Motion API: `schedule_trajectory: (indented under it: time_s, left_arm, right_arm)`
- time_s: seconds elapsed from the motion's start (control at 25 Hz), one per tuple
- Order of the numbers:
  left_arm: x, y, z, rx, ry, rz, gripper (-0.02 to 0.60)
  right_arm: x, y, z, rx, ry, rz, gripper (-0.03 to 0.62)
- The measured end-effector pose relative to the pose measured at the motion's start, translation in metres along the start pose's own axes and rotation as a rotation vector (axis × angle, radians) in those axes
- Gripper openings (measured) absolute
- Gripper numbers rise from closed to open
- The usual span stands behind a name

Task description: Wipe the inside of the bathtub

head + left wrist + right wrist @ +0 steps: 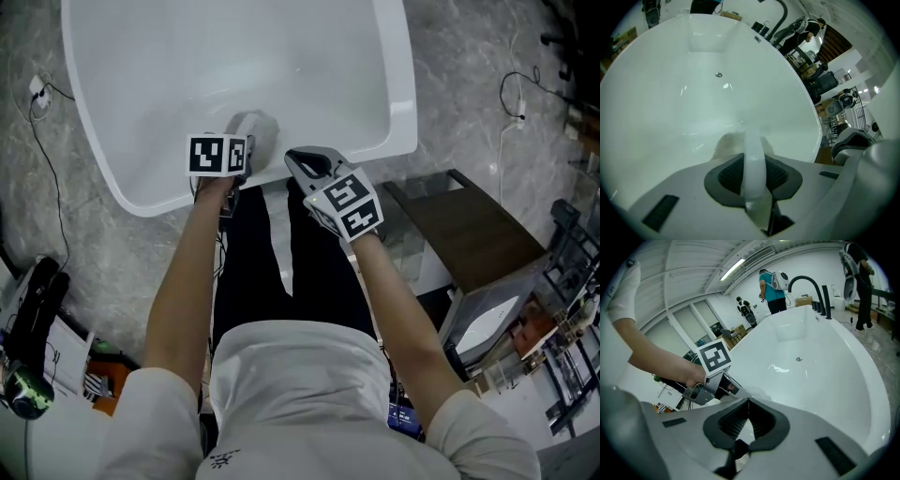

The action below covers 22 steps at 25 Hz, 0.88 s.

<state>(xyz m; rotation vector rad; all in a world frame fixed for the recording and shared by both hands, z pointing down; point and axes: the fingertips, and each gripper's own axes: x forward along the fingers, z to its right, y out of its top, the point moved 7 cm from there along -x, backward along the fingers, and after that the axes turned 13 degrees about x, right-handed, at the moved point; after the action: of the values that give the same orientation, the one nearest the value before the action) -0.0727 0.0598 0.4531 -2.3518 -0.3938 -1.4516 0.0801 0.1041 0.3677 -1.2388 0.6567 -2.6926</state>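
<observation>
The white bathtub point(401, 89) fills the top of the head view. My left gripper point(241, 153) reaches over the near rim and is shut on a white cloth point(255, 126), which lies against the tub's inner near wall. In the left gripper view a strip of the cloth point(753, 157) is pinched between the dark pads of the left gripper point(753, 165), and the rest bunches against the tub wall point(684, 103). My right gripper point(304, 161) hovers at the near rim just right of it, shut and empty. The right gripper view shows its pads point(726, 420) touching, with the drain point(799, 359) beyond.
A black faucet point(807, 281) stands at the tub's far end. A dark wooden stand point(469, 225) sits right of the tub on the marble floor. Cables point(45, 103) trail at left and right. Several people point(769, 284) stand in the background.
</observation>
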Motion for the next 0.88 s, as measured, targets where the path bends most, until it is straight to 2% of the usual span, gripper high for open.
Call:
schedule_trajectory:
  time_s: [0.88]
  left_arm:
    - [0.061,0.069,0.100,0.040,-0.112,0.037,0.097]
  right_arm:
    - [-0.071,-0.024,0.088,0.111,-0.143,0.072,0.020]
